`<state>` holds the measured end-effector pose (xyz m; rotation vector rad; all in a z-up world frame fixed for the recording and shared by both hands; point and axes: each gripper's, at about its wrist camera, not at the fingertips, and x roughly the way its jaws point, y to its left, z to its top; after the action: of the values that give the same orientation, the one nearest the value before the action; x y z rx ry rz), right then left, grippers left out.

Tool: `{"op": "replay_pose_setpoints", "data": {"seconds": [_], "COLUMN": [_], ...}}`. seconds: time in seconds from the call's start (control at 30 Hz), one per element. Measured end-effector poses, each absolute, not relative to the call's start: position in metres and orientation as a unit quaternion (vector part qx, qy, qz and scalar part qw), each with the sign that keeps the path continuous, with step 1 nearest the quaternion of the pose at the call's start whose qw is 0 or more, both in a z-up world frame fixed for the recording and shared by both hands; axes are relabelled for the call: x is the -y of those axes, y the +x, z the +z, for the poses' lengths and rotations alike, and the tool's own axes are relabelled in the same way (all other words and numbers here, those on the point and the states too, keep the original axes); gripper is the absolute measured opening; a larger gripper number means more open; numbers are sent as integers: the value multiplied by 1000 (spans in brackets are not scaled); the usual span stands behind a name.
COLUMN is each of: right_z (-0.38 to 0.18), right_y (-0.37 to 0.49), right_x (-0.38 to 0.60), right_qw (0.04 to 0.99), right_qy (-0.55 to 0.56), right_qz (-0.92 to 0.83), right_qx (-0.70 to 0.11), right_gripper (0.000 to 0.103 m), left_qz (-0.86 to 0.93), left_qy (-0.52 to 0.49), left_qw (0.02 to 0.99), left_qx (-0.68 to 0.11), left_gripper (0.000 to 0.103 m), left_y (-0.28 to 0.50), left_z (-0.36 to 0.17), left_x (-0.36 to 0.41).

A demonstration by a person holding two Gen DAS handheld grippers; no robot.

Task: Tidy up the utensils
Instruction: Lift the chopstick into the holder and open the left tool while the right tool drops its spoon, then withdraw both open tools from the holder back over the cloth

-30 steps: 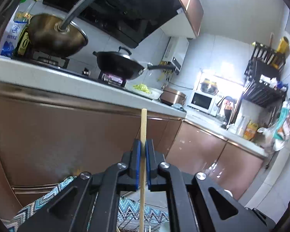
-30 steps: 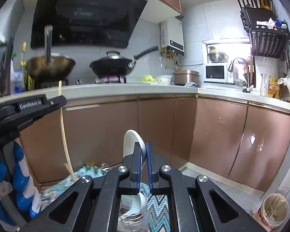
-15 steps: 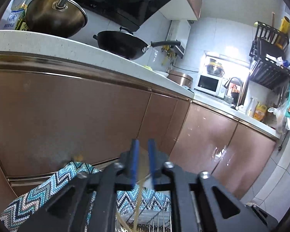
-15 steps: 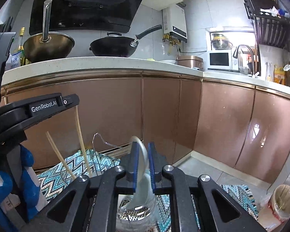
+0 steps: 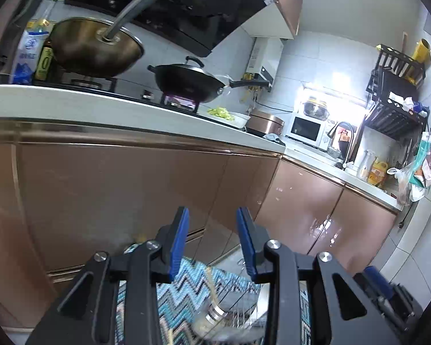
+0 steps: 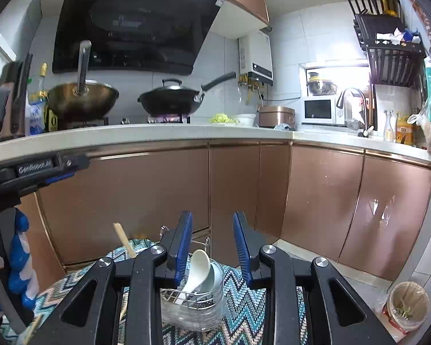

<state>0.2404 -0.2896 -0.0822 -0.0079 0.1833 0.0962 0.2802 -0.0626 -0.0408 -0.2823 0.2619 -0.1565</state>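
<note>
My right gripper (image 6: 212, 244) is open and empty, raised above a clear round holder (image 6: 192, 307) with a wire insert. White ceramic spoons (image 6: 198, 267) lean in that holder. Wooden chopsticks (image 6: 123, 238) stand tilted to its left, their lower ends hidden behind my finger. My left gripper (image 5: 212, 241) is open and empty. Below it a chopstick (image 5: 212, 287) and the holder (image 5: 215, 316) show blurred. The left gripper also shows at the left edge of the right wrist view (image 6: 43, 169), held by a blue-and-white gloved hand (image 6: 17, 264).
The holder stands on a blue zigzag mat (image 6: 244, 302). Brown cabinet fronts (image 6: 158, 195) rise behind, under a white counter (image 6: 158, 132) with a brass wok (image 6: 83, 100) and a black wok (image 6: 172, 100). A bin (image 6: 408, 304) stands on the floor at right.
Both grippers have opened. The left let go of its chopstick and the right let go of its white spoon; both now rest in the holder area. Both grippers have risen.
</note>
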Motion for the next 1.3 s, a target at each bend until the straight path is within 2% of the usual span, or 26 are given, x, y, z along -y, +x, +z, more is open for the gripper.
{"op": "replay_pose_setpoints", "data": {"seconds": [0.2, 0.23, 0.33, 0.47, 0.83, 1.3], "right_z": [-51, -46, -30, -12, 23, 26], "right_y": [190, 183, 155, 118, 32, -2], "right_x": [282, 281, 279, 276, 262, 268], "right_qw": [997, 997, 998, 998, 998, 997], "right_qy": [-12, -12, -10, -10, -5, 10], "right_qz": [44, 43, 41, 40, 63, 74], "right_qx": [-67, -64, -53, -38, 3, 11], "right_gripper": [29, 32, 38, 45, 45, 45], "left_qz": [-61, -58, -48, -49, -56, -57], "left_qy": [-138, -137, -140, -139, -156, -152], "left_qw": [982, 983, 985, 986, 980, 974], "left_qx": [-115, -110, -90, -78, -108, -158], "left_gripper": [33, 36, 52, 60, 60, 60], "left_y": [227, 216, 184, 145, 75, 60], "left_z": [-16, -11, 5, 21, 40, 22], "left_x": [31, 26, 10, -8, -51, -66]}}
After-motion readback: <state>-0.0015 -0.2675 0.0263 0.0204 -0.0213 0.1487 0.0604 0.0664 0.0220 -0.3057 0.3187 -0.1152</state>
